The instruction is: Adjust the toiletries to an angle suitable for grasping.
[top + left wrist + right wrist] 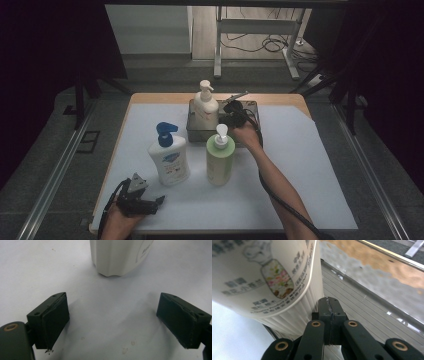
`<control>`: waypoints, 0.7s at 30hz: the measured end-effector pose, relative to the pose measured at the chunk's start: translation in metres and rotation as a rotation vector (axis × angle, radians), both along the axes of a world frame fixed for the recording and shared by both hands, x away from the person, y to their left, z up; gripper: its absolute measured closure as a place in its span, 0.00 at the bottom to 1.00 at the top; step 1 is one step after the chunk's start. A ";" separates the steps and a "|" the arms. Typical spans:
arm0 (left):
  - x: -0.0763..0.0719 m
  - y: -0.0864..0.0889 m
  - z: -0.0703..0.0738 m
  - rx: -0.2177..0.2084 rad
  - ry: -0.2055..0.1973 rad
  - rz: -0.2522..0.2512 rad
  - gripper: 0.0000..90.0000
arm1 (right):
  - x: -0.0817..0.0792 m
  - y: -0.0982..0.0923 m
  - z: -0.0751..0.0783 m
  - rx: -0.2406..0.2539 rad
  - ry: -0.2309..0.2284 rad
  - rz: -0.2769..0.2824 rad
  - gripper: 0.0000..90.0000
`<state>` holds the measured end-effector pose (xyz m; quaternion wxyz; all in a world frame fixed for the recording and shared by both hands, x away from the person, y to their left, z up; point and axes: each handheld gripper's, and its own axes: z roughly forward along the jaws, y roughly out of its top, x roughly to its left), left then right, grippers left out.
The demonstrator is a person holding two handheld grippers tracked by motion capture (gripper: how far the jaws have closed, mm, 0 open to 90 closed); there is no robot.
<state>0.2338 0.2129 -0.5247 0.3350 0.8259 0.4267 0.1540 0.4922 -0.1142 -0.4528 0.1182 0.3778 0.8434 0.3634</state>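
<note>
My right gripper (329, 305) has its jaws pressed together with nothing between them, and it sits in the metal tray (250, 106) at the far edge of the worktop (310, 165), just beside the cream pump bottle (205, 107) standing in that tray. My left gripper (159, 201) rests near the front left corner, jaws spread wide and empty, facing the white bottle with the blue pump (169, 156). A green pump bottle (220, 156) stands mid-worktop.
</note>
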 end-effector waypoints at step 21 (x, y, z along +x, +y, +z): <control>0.000 0.000 0.000 0.001 0.000 0.000 0.12 | 0.001 0.023 -0.002 0.020 0.021 0.062 1.00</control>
